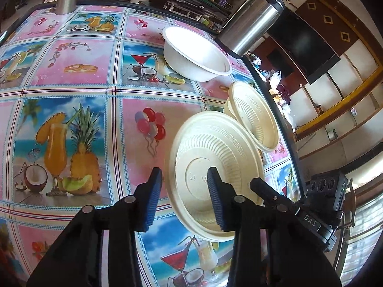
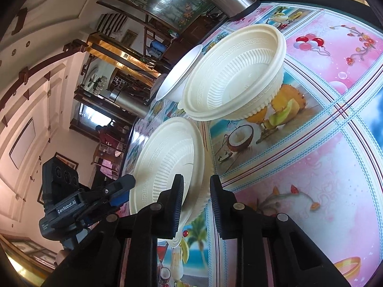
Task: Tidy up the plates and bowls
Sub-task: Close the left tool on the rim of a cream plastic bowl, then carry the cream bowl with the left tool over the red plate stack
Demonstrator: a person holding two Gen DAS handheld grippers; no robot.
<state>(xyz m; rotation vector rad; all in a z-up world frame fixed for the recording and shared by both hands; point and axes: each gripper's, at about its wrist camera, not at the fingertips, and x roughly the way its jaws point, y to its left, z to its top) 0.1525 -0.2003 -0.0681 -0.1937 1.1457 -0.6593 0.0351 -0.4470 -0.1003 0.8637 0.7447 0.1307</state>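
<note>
The left hand-held gripper [image 1: 184, 198] and the right hand-held gripper [image 2: 197, 205] each clench an opposite rim of the same cream ribbed bowl [image 1: 210, 165] above the desk [image 1: 71, 124]. A second ribbed bowl [image 1: 253, 114] and a plain white bowl [image 1: 196, 52] sit beyond them.

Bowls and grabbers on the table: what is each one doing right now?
near bowl: empty, gripped on two sides.
left gripper: jaws shut on the near bowl's wall.
right gripper: jaws shut on the near bowl's other side.
back ribbed bowl: empty, seems stacked on another.
white bowl: upright, empty, untouched.
steel flask: standing, lid on.
</note>
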